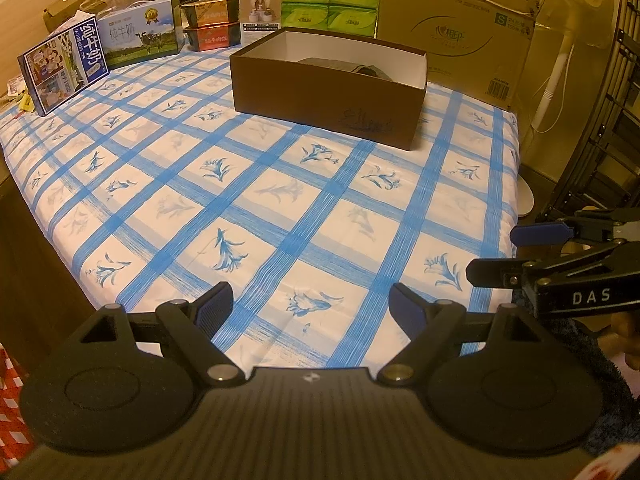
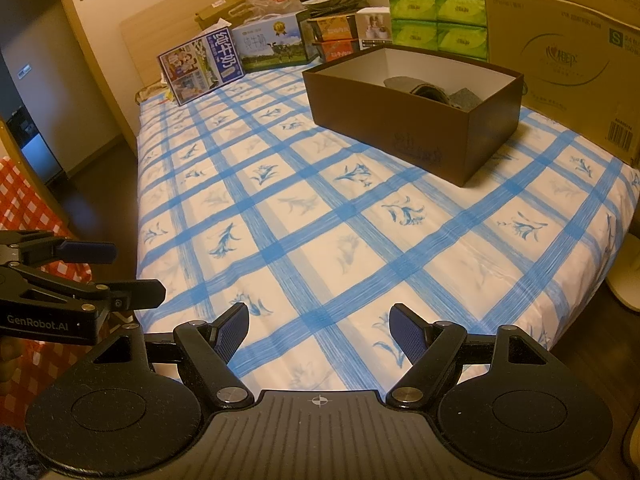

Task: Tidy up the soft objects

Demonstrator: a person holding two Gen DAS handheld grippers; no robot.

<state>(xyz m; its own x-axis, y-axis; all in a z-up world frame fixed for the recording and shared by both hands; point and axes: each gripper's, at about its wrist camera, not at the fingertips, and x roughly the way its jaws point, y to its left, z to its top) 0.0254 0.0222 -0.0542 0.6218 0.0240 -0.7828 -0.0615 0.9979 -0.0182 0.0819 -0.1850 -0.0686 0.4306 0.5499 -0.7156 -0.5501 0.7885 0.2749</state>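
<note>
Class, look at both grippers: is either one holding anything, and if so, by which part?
Nothing is held. The left gripper and right gripper are both open above the bed sheet.

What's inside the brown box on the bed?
The brown box is open, with white inner walls. Dark grey soft items lie at the bottom, possibly folded fabric; exact kind unclear. The near wall hides the rest of the floor.

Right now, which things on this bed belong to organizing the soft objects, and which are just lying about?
Belongs to the job:
- open brown box
- dark soft items inside it
- left gripper, open, empty
- right gripper, open, empty

Lying about:
- milk cartons
- green tissue packs
- big cardboard box
- small food boxes
</note>
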